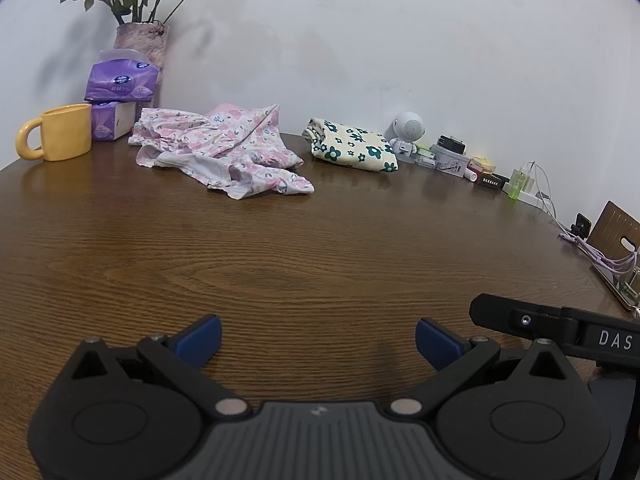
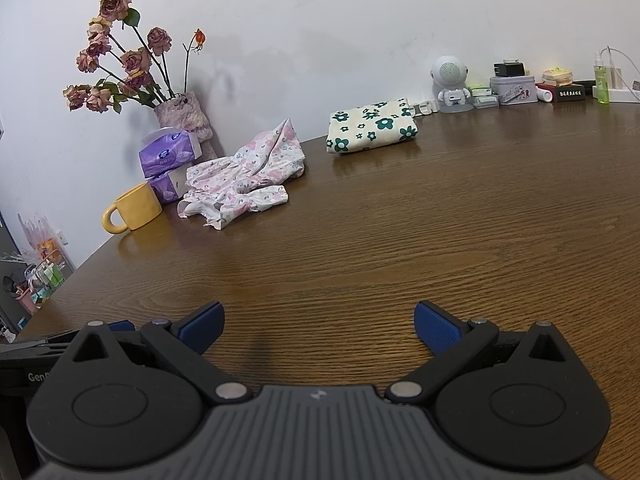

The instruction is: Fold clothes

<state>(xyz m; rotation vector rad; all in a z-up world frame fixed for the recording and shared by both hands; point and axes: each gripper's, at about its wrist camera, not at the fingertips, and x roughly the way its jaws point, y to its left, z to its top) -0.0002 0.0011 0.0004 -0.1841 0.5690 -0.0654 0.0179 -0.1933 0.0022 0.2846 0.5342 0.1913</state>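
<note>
Spanning both views, item one: a brown wood-grain table [image 1: 280, 248], its near part bare, backed by a white wall [image 1: 400, 40].
Item two: left gripper [image 1: 318, 342], low over the near table edge, blue-padded fingers [image 1: 202, 338] spread wide, gripping nothing. Right gripper [image 2: 319, 326], same posture, fingers parted and empty; part of its black body enters the left wrist view at lower right.
Item three: pink floral garment [image 1: 216, 148], crumpled and unfolded, lying at the far left of the table, near the wall, well apart from both grippers.
Item four: cream cloth with dark green flowers [image 1: 354, 146], folded into a neat block, lying to the right of the pink garment, near the wall.
Item five: vase of dried roses [image 2: 184, 114], in the far left corner.
Item six: two purple tissue packs [image 1: 118, 96], stacked in front of the vase.
Item seven: yellow mug [image 1: 60, 132], upright, just beside the tissue packs, handle turned away from them.
Item eight: small white robot-shaped figure [image 2: 450, 80], right of the folded cloth.
Item nine: assorted tins, boxes, a green bottle [image 2: 601, 80] and cables, ranged along the wall.
</note>
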